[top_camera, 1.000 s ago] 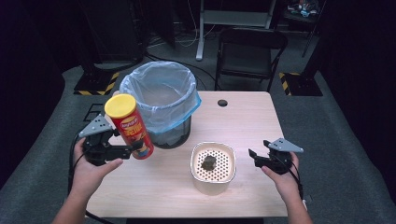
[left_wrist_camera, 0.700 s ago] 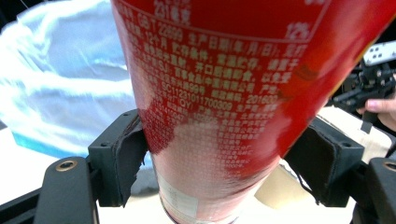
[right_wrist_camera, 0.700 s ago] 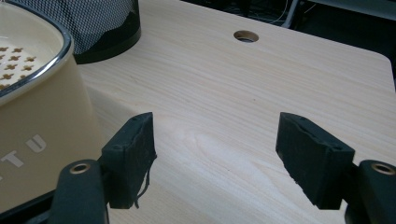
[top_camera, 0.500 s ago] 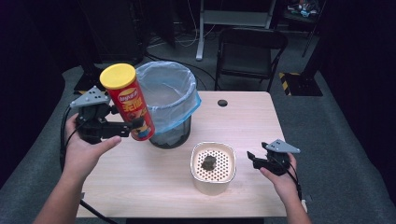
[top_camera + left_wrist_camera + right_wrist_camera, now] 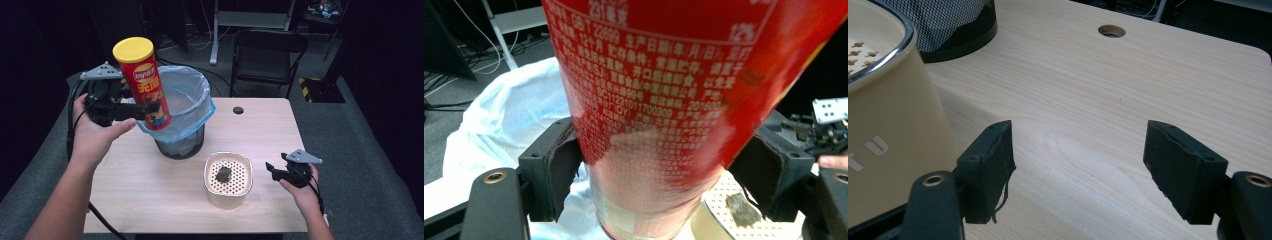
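The left gripper [image 5: 142,107] has its fingers clamped on the crisp can [image 5: 142,82], long axis near upright, bin [image 5: 182,100] just beyond and below. The right gripper [image 5: 275,170] is part-open, empty, over the surface [image 5: 150,180].

The red crisp can [image 5: 145,85] with the yellow lid carries a Lay's roundel near its top and, at six o'clock from it, yellow Chinese characters, seen in the high view. In the left gripper view its back [image 5: 659,95] shows dense white Chinese small print, too blurred to read with certainty. The cream strainer bowl [image 5: 883,145] bears pale letters "T U" on its side.
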Motion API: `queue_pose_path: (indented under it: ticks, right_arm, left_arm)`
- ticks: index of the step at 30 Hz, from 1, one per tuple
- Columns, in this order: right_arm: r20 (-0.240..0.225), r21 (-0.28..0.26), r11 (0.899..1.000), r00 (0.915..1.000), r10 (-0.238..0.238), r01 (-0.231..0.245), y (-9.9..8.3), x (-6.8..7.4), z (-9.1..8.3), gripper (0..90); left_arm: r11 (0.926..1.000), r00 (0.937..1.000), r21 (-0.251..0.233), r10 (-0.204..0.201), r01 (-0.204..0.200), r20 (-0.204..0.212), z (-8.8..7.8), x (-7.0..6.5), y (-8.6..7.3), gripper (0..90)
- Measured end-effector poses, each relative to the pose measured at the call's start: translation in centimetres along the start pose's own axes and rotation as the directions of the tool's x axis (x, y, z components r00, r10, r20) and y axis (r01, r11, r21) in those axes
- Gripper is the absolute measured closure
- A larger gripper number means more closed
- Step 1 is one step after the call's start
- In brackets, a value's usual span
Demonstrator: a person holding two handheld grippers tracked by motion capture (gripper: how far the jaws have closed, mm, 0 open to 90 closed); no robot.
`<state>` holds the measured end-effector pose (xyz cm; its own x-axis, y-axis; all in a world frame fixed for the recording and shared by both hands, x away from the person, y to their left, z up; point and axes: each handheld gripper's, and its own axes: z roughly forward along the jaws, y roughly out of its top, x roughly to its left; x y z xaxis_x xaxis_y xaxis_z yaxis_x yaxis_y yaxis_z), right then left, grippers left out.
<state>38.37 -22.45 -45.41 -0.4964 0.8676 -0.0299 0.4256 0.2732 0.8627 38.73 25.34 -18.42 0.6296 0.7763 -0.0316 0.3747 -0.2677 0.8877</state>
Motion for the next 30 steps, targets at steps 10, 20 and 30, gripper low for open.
queue_pose_path:
  ticks: [10, 20, 30]
  right_arm:
    - [-0.004, 0.012, 1.0, 1.0, -0.002, 0.002, -0.2, 0.0, 0.2, 27.9]
    - [0.001, 0.009, 1.0, 1.0, -0.002, 0.002, -0.2, -0.1, 0.2, 27.9]
    - [0.003, 0.015, 1.0, 1.0, -0.003, 0.003, -0.4, -0.2, 0.3, 27.9]
  left_arm:
    - [0.9996, 0.9987, -0.002, -0.03, 0.03, -0.041, 2.7, 1.6, 1.2, 23.9]
    - [0.9996, 0.9957, -0.019, -0.023, 0.021, -0.089, 5.9, 2.8, 1.7, 23.9]
    - [0.9987, 0.993, -0.011, -0.051, 0.05, -0.106, 8.4, 4.3, 1.7, 23.9]
